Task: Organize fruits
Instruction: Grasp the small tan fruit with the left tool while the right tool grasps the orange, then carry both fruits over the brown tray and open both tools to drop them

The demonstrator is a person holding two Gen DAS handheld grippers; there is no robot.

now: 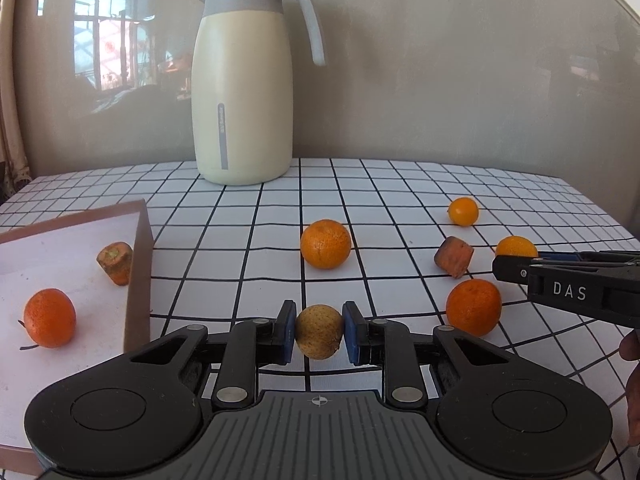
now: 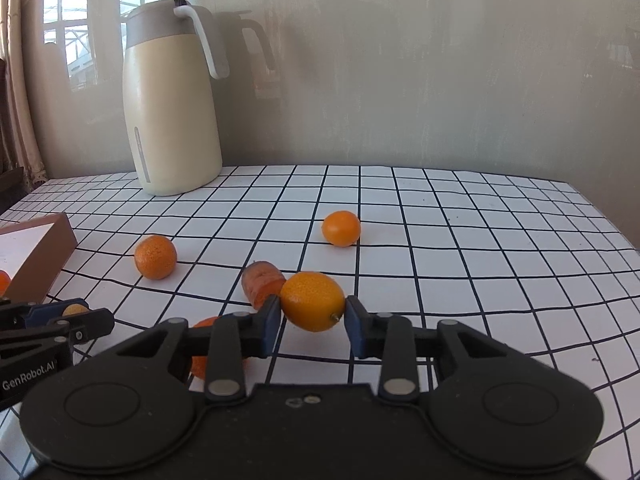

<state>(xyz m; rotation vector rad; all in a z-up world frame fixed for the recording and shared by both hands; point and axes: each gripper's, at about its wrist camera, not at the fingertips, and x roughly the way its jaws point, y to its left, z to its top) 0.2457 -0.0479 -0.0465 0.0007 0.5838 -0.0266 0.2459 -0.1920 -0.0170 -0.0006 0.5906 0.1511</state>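
Observation:
My left gripper (image 1: 319,330) is shut on a small tan, speckled round fruit (image 1: 320,344), low over the checked tablecloth (image 1: 256,248). My right gripper (image 2: 313,314) is shut on an oval orange kumquat (image 2: 310,298). In the left wrist view it reaches in from the right edge. Loose on the cloth lie two oranges (image 1: 326,243) (image 1: 474,307), a carrot chunk (image 1: 454,256) and another kumquat (image 1: 463,211). At the left, a brown box (image 1: 138,276) with a white inside holds an orange (image 1: 49,318) and a carrot piece (image 1: 115,263).
A tall cream and grey thermos jug (image 1: 242,80) stands at the back of the table against a glossy wall. The box corner (image 2: 44,252) shows at the left of the right wrist view. An orange (image 2: 204,344) lies half hidden behind my right gripper's linkage.

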